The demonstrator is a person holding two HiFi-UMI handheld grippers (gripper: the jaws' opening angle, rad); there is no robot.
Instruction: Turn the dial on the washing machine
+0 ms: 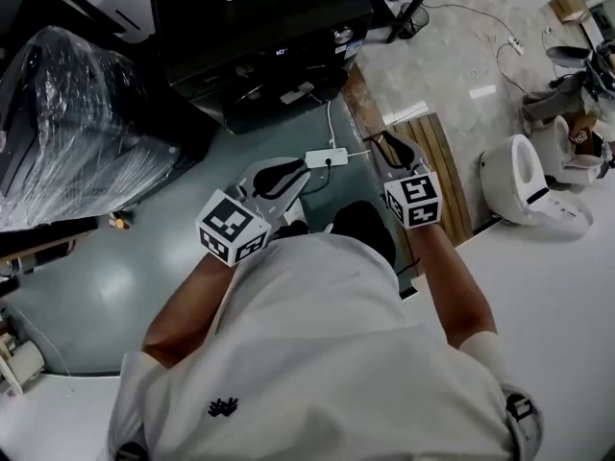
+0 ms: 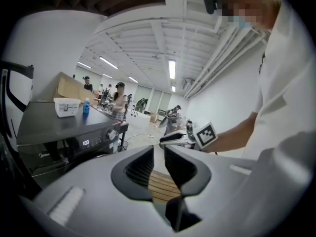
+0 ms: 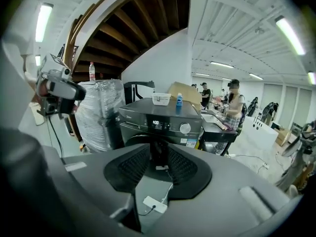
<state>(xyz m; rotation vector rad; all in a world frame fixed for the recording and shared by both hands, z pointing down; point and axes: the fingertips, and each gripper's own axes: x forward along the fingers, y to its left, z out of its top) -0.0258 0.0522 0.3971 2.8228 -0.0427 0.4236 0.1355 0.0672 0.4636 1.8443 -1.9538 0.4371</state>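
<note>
At center right of the right gripper view, the silver dial (image 3: pixel 185 128) on the washing machine (image 3: pixel 143 113) sits well apart from right gripper (image 3: pixel 158 157) and left gripper (image 2: pixel 159 163), both slightly parted and empty; it is probably a rigid, smooth knob, so pinch across its rim.

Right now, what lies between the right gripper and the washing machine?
A white power strip with its cable on the green floor, between the right gripper and the washing machine; the head view shows it.
</note>
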